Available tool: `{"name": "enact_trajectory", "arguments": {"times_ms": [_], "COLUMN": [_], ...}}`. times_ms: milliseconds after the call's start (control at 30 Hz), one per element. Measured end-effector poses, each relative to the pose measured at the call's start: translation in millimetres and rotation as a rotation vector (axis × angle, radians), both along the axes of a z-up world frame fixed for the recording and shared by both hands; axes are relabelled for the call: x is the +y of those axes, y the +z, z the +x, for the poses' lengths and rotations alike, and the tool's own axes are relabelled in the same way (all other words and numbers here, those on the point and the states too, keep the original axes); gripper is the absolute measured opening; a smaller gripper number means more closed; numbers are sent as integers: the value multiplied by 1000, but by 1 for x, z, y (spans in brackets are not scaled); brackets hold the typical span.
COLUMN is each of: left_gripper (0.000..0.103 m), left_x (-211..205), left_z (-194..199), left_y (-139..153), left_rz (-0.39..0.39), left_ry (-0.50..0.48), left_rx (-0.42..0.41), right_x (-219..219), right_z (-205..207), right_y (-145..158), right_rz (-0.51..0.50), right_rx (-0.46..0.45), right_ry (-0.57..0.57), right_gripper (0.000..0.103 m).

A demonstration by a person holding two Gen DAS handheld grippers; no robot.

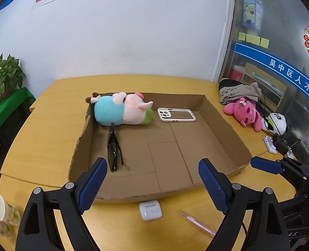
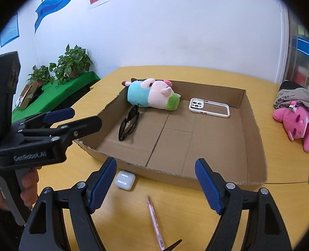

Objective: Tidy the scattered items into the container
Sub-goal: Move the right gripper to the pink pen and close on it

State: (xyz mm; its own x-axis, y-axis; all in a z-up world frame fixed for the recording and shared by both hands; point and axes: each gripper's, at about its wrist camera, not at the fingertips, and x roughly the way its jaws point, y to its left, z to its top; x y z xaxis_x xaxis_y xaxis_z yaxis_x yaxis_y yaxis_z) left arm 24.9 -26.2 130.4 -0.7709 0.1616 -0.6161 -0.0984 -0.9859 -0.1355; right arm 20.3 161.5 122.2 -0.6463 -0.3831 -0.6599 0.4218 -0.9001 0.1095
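Left wrist view shows my left gripper (image 1: 152, 177) with its jaws wide apart and nothing between them. My right gripper (image 2: 155, 183) is the same, released and empty.

Just past my jaws, on the yellow table (image 1: 50, 125), two things wait outside the cardboard box (image 1: 223, 125): the white earbud case (image 2: 124, 179), right beside the box's near wall, and the pink pen (image 2: 155, 219), a bit closer to me. The sunglasses (image 1: 113, 150), plush pig (image 1: 121, 109) and phone case (image 1: 176, 115) already lie in the box.

I think the earbud case comes next. I should come down from above, keep the pads off the box wall, squeeze its flat sides, then lift it clear over the wall. It looks smooth, so it may slip.
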Motion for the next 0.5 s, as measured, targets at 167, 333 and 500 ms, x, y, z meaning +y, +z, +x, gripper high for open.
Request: {"name": "enact_trajectory", "arguments": {"times_ms": [167,333,500], "left_gripper": [93,93,93], "left_x": [7,14,18], "left_z": [16,22,24], "left_y": [2,1,-2], "left_rz": [15,15,20], "left_ry": [15,7,-11], "left_rx": [18,18,14], "right_x": [8,15,18], "right_z": [10,15,15], "right_y": [1,2,0], "right_rz": [-8,-12,-15], "right_rx": [11,18,13], "right_ry": [-6,-16,-25], "right_gripper": [77,77,77]}}
